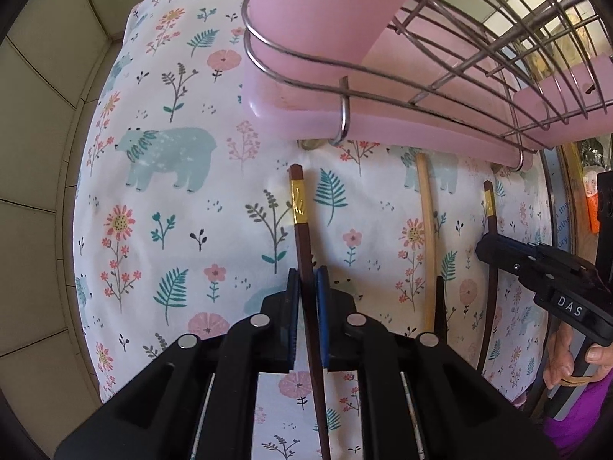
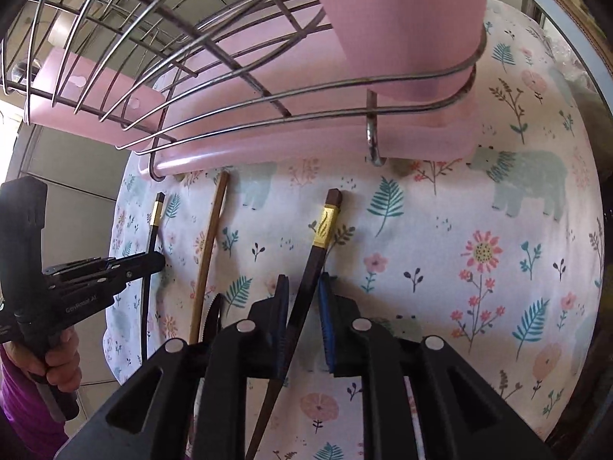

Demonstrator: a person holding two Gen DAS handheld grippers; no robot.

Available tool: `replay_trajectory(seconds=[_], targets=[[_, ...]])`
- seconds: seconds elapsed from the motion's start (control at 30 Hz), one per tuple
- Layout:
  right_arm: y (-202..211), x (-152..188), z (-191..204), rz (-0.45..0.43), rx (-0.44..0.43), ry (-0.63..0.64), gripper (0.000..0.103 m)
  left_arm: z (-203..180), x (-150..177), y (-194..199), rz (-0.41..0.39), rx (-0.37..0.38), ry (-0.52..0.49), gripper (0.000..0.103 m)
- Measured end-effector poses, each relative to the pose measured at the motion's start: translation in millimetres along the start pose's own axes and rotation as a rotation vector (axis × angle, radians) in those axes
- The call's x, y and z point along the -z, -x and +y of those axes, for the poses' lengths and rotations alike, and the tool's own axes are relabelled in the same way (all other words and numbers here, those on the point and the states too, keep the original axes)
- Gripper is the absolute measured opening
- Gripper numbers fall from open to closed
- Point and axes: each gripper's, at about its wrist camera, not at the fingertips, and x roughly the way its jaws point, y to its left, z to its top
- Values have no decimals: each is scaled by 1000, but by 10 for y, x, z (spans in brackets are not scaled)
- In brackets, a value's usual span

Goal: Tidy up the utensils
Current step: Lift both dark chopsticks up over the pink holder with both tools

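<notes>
**Below the wire rack: a dark chopstick in each gripper**

Below the wire rack [image 1: 479, 57] and its pink tray [image 1: 306, 107], three chopsticks lie on the floral cloth [image 1: 172, 191] covering the counter.

- Left gripper [image 1: 308, 295]: jaws nearly together around a gold-banded dark chopstick [image 1: 302, 237]. A sliver of gap shows beside each pad, so I cannot tell that the hold is firm.
- Right gripper [image 2: 302, 306]: jaws slightly apart; its own banded dark chopstick [image 2: 318, 253] leans on one pad, clear of the other.
- Pale wooden chopstick [image 1: 427, 230] lies between the two dark ones, untouched.

Risks, as I judge them: with jaws this loose, either stick may pivot or slip if lifted. Upper ends sit just below the tray edge and could catch the wire on a rise.

View differences: only the left view shows the label lettering on the right gripper; only the right view shows a toothed edge [image 2: 212, 314] beside the pale stick.
</notes>
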Motion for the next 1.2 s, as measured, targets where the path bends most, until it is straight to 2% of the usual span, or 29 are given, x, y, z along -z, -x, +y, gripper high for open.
replay_trajectory(seconds=[0.17,0.33,0.47,0.7,1.0,1.2], targets=[[-85,-78,115,24,21,28,16,-84,-79,-21,32,-38,-24,8],[-98,-17,187,-15,42,64,15,-228,-140,-36,32,-67,-49,8],[-89,34,180,-50,26,48,14,-437,-125,-88,5,-60,-76,8],[96,180,176,-127,-30,34,12,-330,116,63,-67,-8,-43,5],[610,455,313,-301,-48,97,10,-204,474,593,-269,76,9,5],[947,600,420,-425,-37,144,8,-83,577,910,-403,105,38,5]])
